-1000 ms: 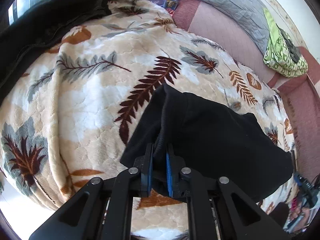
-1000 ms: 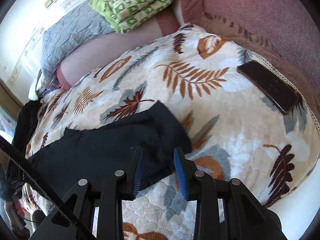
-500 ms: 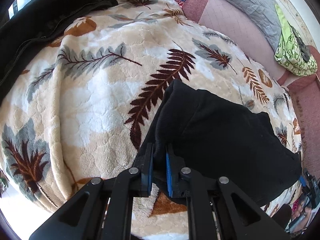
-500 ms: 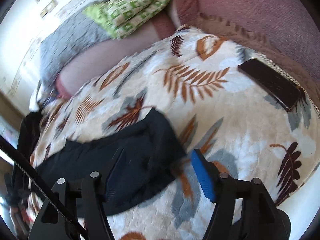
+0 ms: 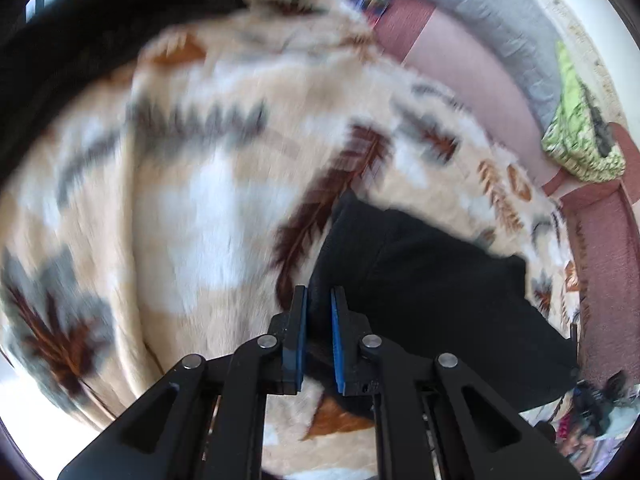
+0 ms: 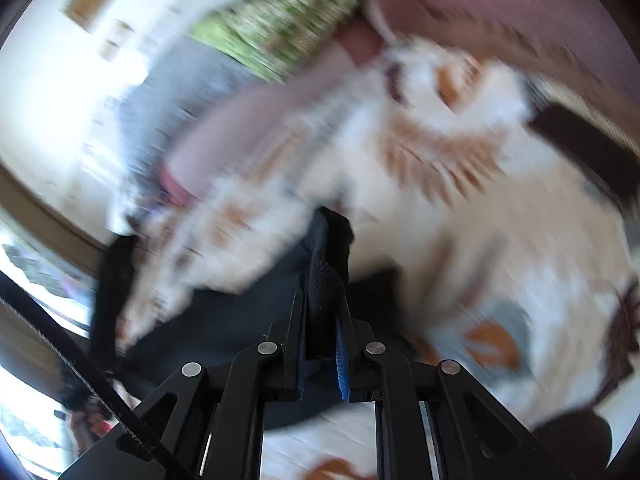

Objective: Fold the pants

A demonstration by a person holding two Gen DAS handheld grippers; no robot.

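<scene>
The black pants [image 5: 432, 280] lie folded on a leaf-patterned blanket [image 5: 192, 200]. My left gripper [image 5: 319, 300] is shut on the near left corner of the pants. In the right wrist view my right gripper [image 6: 324, 304] is shut on a bunched edge of the pants [image 6: 328, 248], which stands up between the blue pads. The rest of the pants [image 6: 224, 320] hangs dark to the left below it. Both views are blurred by motion.
A dark phone [image 6: 588, 148] lies on the blanket at the right. A green patterned cloth [image 5: 580, 140] and a grey quilt [image 5: 480, 12] sit at the back on the pink couch. A black garment [image 5: 80, 40] lies at the far left.
My right gripper was open wide beside the pants and has now shut on their edge and lifted it. My left gripper stays shut on its corner. Both cameras are moving fast.
</scene>
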